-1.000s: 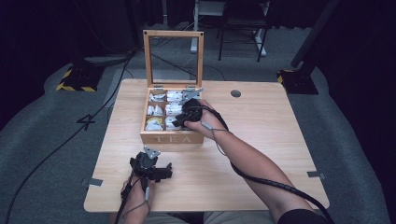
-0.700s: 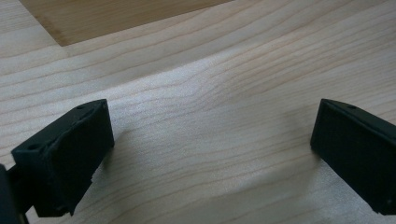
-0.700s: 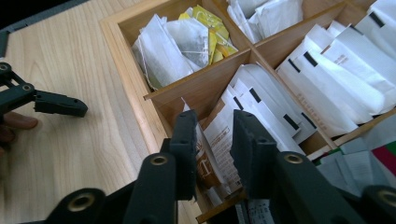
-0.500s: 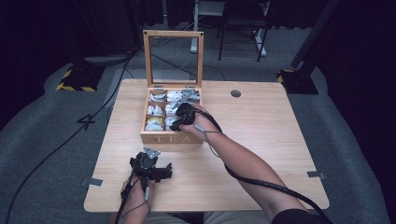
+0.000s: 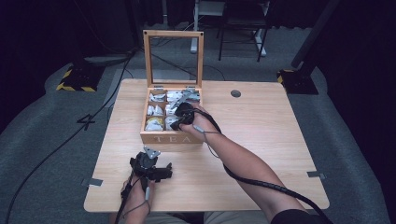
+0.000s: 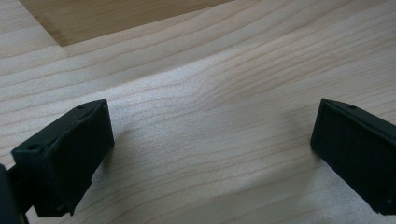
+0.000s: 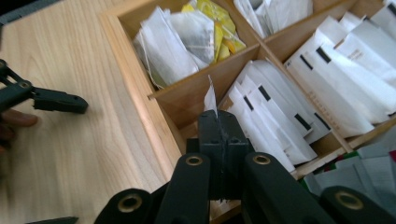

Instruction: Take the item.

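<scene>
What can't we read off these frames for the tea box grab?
- Packet in the right gripper: a white corner shows in the right gripper view; the shut jaws hide the rest.
- Print on the sachets: too small and blurred.
- Tea box, near right compartment, high view: the hand covers it.
- Left gripper: open over bare table; jaws cut off by the frame edges.
</scene>
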A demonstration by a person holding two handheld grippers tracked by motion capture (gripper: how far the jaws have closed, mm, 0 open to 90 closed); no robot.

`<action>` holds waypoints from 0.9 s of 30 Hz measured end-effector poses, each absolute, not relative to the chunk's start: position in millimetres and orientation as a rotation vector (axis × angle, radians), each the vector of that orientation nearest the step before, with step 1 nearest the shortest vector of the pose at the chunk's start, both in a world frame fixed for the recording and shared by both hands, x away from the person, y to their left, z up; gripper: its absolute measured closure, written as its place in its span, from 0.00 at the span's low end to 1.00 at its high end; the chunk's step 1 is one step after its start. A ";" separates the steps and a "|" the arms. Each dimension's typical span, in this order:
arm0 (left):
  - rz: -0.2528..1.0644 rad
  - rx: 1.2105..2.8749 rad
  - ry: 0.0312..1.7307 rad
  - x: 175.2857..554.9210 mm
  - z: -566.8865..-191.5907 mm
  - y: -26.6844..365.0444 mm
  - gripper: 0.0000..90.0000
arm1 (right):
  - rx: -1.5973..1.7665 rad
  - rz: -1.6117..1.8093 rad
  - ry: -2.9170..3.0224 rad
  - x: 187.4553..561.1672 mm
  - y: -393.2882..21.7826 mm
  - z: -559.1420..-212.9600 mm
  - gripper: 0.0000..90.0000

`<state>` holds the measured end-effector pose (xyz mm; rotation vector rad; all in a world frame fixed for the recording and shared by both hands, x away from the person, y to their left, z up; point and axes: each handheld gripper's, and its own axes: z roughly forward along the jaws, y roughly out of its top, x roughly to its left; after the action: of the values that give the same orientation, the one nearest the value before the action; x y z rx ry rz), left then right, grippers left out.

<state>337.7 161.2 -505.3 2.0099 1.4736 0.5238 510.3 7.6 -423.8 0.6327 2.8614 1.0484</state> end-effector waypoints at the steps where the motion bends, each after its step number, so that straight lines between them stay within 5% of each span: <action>1: 0.524 2.010 1.474 337.7 -505.3 161.2 0.00 | 0.633 1.048 2.861 510.3 7.6 -423.8 1.00; 27: 0.520 2.009 1.474 338.0 -505.4 160.9 0.00 | 0.564 1.393 2.667 494.5 -27.4 -368.5 1.00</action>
<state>338.0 160.9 -505.4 2.0094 1.4740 0.5197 494.5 -27.4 -368.5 0.5641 2.6673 1.3934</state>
